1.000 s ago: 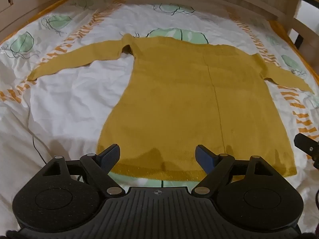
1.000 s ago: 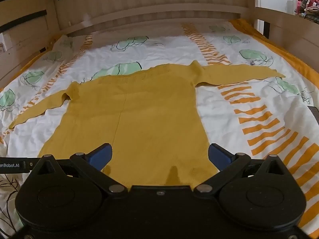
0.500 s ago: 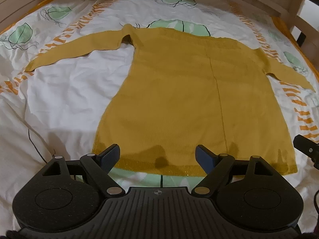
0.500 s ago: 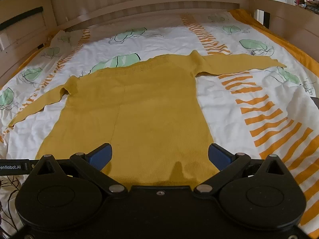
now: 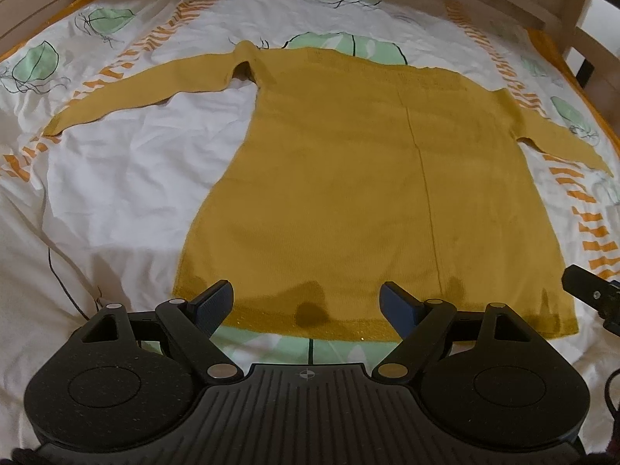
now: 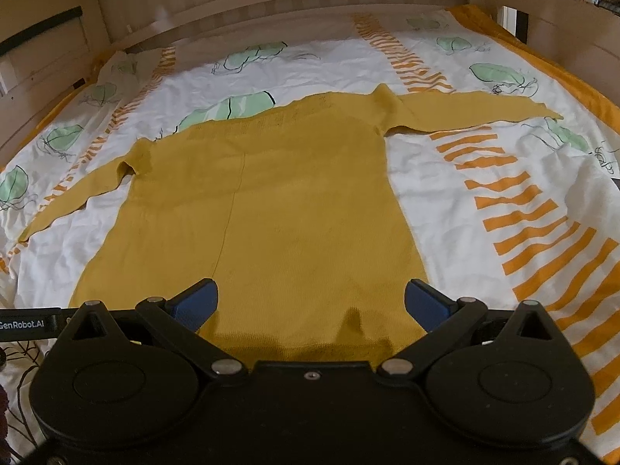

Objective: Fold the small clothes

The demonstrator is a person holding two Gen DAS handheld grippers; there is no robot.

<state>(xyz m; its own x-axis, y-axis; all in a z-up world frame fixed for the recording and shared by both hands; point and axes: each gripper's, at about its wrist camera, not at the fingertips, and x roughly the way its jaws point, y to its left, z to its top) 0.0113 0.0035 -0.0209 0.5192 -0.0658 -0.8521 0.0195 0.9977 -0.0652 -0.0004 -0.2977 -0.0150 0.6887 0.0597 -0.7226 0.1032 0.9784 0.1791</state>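
Left wrist view: the sweater (image 5: 372, 193) lies flat on the sheet (image 5: 116, 178), hem near, neck far, so its long axis runs near to far. One sleeve (image 5: 143, 93) stretches out left, the other (image 5: 558, 135) right and a little nearer. A seam runs down the body right of middle. The left gripper (image 5: 306, 302) hangs just over the hem, jaws wide apart and holding nothing; its blue pads (image 5: 215, 302) straddle the hem's left half without touching it. Against the earlier frame, the sweater sits lower and fuller in view, with more of the far bed showing. A thin dark cord (image 5: 62, 279) lies on the sheet at near left. Part of the other gripper shows at the right edge, beside the hem's right corner. Nothing lies on the sweater.

Right wrist view: the sweater (image 6: 271, 213) again points hem near, neck far, sleeves out to both sides. The right gripper (image 6: 310, 302) hovers over the hem's right part, jaws spread wide and empty. Compared with the earlier frame, the sweater appears slightly further away, with the wooden bed frame (image 6: 271, 4) taller behind. Orange stripes and green leaves mark the sheet around it.
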